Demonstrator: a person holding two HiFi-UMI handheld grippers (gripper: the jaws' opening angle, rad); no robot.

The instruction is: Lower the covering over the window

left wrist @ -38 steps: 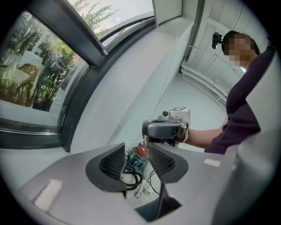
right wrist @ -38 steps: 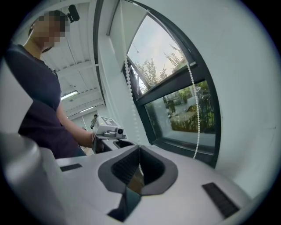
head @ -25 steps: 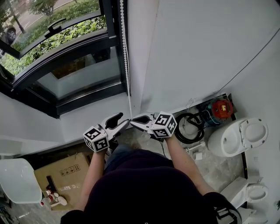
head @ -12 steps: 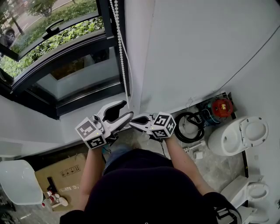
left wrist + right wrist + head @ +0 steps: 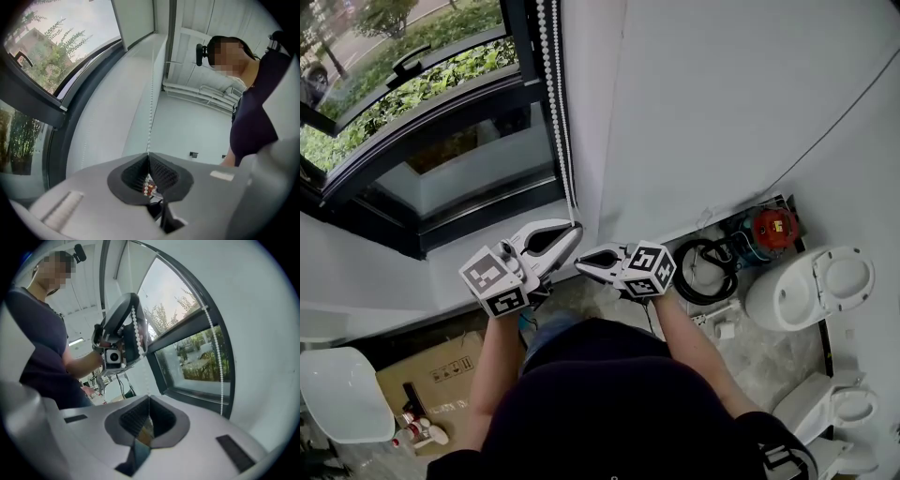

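Just clamped with the left gripper (image 5: 570, 228) onto the bead chain (image 5: 555, 112) beside the bare window (image 5: 441, 141); pinched lower down, seemingly, by the closed right gripper (image 5: 579, 269). No blind in view (presumably rolled up above). Risk of slipping beads on a jerky pull, or of hauling the wrong strand and raising instead. Nothing legible: only square markers, and tiny symbols on the cardboard box (image 5: 441, 375).

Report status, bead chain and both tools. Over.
Left tool just closed on bead chain beside window. Right tool shut alongside, grip on chain unclear. Nothing blocking chain.
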